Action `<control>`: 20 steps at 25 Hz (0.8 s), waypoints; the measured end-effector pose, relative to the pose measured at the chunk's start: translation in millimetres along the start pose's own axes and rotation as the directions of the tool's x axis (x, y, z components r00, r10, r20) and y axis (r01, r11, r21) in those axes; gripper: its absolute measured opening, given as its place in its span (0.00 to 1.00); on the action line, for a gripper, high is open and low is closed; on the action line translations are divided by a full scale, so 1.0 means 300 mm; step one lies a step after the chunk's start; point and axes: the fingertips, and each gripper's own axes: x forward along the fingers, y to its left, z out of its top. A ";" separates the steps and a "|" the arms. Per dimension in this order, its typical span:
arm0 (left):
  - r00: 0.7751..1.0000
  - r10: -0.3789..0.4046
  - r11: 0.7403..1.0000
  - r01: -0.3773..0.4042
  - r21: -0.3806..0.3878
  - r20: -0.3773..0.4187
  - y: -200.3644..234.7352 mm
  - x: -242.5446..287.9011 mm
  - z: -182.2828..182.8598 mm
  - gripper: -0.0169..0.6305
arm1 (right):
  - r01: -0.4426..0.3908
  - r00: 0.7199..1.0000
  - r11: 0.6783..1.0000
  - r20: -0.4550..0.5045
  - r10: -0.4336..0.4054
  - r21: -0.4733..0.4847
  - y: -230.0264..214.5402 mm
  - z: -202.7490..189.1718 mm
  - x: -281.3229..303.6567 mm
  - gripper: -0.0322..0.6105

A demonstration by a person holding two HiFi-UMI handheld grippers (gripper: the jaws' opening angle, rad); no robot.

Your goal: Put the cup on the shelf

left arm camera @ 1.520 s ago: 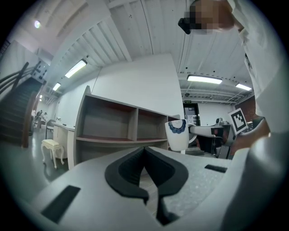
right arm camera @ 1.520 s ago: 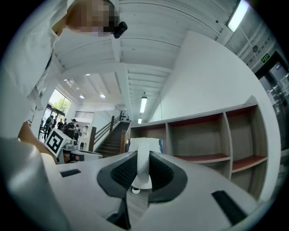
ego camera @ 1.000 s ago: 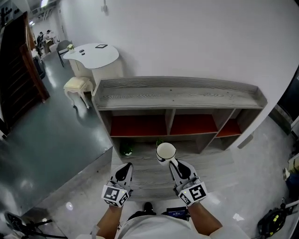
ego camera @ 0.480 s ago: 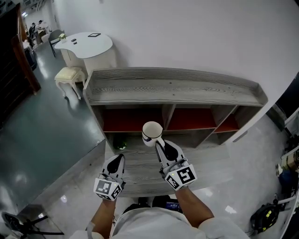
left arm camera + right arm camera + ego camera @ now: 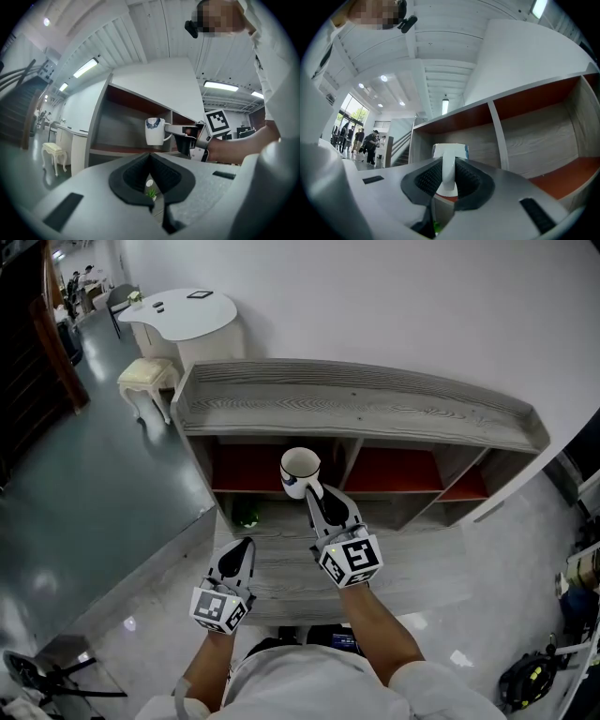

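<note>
A white cup with a blue pattern near its rim hangs upright in front of the grey wooden shelf, level with its red-backed left compartment. My right gripper is shut on the cup's handle. The right gripper view shows the cup with its handle pinched between the pads, gripper. My left gripper is lower and to the left, shut on nothing. From the left gripper view the cup shows ahead, clear of the shelf board.
A small green plant stands on the low board under the left compartment. More red compartments lie to the right. A white desk and a stool stand at the far left. Dark gear lies on the floor, bottom right.
My right gripper has carried the cup up and forward, closer to the shelf's left compartment. The left gripper has stayed low and shut.
</note>
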 end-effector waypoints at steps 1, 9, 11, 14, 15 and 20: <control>1.000 0.000 1.000 0.000 -0.001 -0.003 0.001 0.000 -0.003 0.04 | 0.004 1.000 1.000 -0.002 -0.004 -0.002 -0.003 -0.005 0.014 0.17; 1.000 -0.005 1.000 0.005 -0.001 -0.005 0.016 0.019 -0.009 0.04 | 0.031 0.999 0.999 -0.032 -0.031 0.017 -0.030 -0.052 0.115 0.17; 1.000 0.000 1.000 0.000 -0.003 -0.004 0.028 0.021 -0.008 0.04 | 0.036 0.999 0.999 -0.040 -0.035 0.017 -0.033 -0.062 0.133 0.17; 1.000 0.007 1.000 -0.007 0.003 0.000 0.045 0.021 -0.001 0.04 | 0.035 0.998 0.999 -0.050 -0.034 0.013 -0.034 -0.073 0.159 0.17; 1.000 0.010 1.000 -0.010 0.005 0.001 0.052 0.020 0.001 0.04 | 0.034 0.998 0.999 -0.054 -0.034 0.012 -0.033 -0.076 0.167 0.17; 1.000 0.027 1.000 -0.027 0.000 -0.002 0.085 0.018 0.001 0.04 | 0.031 0.997 0.999 -0.074 -0.031 0.008 -0.030 -0.081 0.209 0.17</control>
